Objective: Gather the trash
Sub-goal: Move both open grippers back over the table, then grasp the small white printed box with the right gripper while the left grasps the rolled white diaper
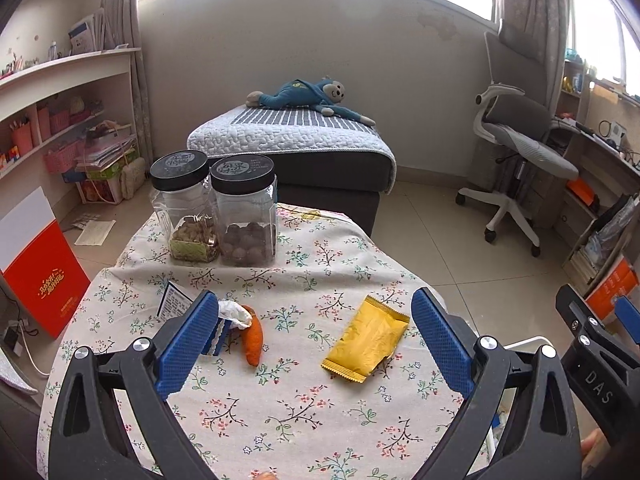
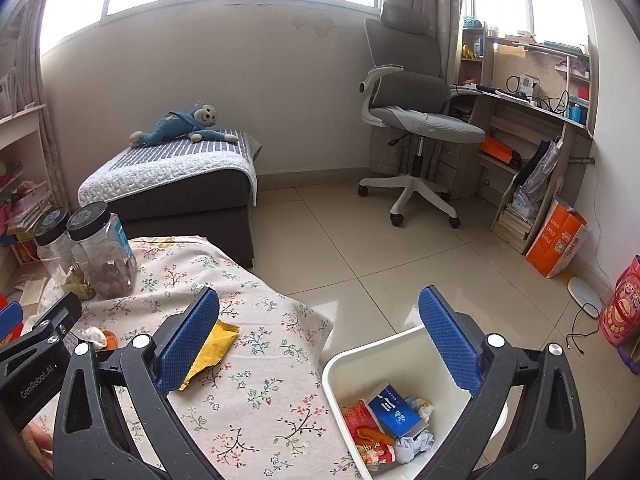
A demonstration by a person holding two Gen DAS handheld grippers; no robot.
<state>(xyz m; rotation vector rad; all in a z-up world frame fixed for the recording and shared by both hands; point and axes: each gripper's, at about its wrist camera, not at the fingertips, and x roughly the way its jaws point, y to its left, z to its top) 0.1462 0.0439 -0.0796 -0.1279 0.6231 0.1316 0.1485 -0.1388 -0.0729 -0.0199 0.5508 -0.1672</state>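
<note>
- Hovering above the floral-cloth worktop (image 1: 304, 408), the left tongs (image 1: 316, 340) stood spread wide with nothing between their blue ribbed pads (image 1: 188, 344).
- The right tongs (image 2: 320, 340) were spread just as wide and empty, held over the rim of the white bin (image 2: 400, 344).
- The yellow wrapper (image 1: 366, 340) served as the landmark: it lay flat on the cloth, between the left tongs' pads and nearer the right-hand one.
- It looked like thin crinkly foil with crimped, saw-toothed ends, probably very light and a little slick; a pinch across one crimped end or a long edge seemed the surest hold.
- Left of the wrapper lay an orange peel-like scrap (image 1: 255, 338), touching a crumpled white tissue (image 1: 236, 314); both seemed soft, light and easily crushed.
- Further left of the wrapper, a printed packet (image 1: 174, 300) sat partly hidden behind the left pad.
- Beyond the wrapper, at the worktop's far edge, stood two clear plastic jars (image 1: 244, 216) with black lids, holding nuts; hardly trash.
- To the wrapper's right, off the worktop, the bin already held packets and balled paper.
</note>
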